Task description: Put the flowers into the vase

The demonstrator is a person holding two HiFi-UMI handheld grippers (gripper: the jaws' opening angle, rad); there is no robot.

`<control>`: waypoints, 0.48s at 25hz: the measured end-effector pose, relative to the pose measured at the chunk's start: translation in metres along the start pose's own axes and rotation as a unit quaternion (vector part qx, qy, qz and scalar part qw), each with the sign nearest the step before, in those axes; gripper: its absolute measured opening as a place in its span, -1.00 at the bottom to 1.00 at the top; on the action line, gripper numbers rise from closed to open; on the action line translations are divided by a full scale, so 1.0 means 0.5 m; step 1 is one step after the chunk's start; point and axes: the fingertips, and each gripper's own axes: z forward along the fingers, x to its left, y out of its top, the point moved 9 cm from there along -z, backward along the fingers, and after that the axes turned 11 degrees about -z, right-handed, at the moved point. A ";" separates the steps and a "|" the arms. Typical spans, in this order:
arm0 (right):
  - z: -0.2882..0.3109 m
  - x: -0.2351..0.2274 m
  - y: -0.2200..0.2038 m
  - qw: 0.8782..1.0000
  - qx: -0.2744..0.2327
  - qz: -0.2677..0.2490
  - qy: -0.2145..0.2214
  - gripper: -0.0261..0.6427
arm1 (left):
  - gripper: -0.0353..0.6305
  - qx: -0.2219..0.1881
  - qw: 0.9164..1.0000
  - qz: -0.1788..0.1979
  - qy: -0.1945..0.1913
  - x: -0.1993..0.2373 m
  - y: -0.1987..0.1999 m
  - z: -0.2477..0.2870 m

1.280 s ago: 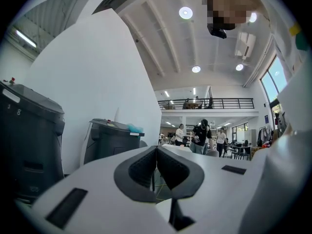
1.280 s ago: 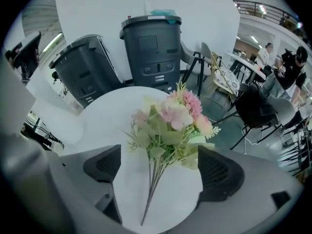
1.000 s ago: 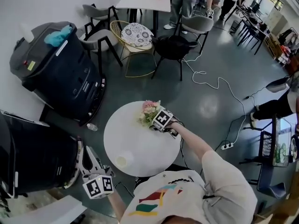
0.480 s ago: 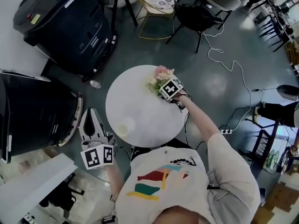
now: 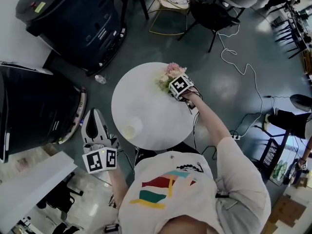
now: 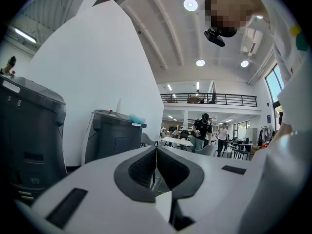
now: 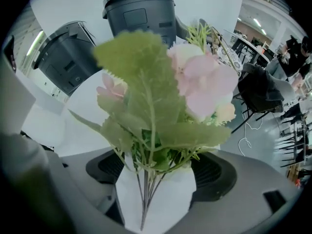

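Note:
A bunch of pink and cream flowers [image 5: 170, 74] with green leaves lies at the far right of the round white table [image 5: 146, 101]. My right gripper [image 5: 174, 84] points steeply down over it. In the right gripper view the thin stems [image 7: 146, 189] run between the two jaws with white table showing on either side. The jaws are closing and the pads do not press on the stems. A small white vase [image 5: 129, 130] stands near the table's front left edge. My left gripper [image 5: 94, 115] hangs off the table at the lower left, jaws together [image 6: 156, 150] with nothing in them.
Two big dark bins [image 5: 73, 18] [image 5: 29, 111] stand to the left of the table. Chairs [image 5: 214, 11] and a white cable [image 5: 243, 72] on the grey floor lie beyond it. A small bottle [image 5: 100, 78] lies on the floor. A white desk [image 5: 29, 179] is at the lower left.
The head view has swung down towards the table. My right gripper has sunk lower over the flowers. The left gripper stays beside the table's left edge, a little lower.

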 end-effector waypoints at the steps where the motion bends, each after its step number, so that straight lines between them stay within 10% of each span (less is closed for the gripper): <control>1: 0.000 -0.001 0.004 1.000 0.006 0.002 0.000 0.37 | -0.87 0.000 1.000 0.001 -0.001 0.002 0.001 0.000; 5: -0.006 0.004 0.024 0.999 0.029 0.013 0.002 -0.15 | -0.87 0.000 1.000 0.001 -0.003 0.003 0.007 -0.004; 12: -0.011 0.016 0.028 1.000 0.018 0.009 -0.011 -0.37 | -0.87 -0.001 1.000 0.002 -0.005 0.007 0.013 -0.017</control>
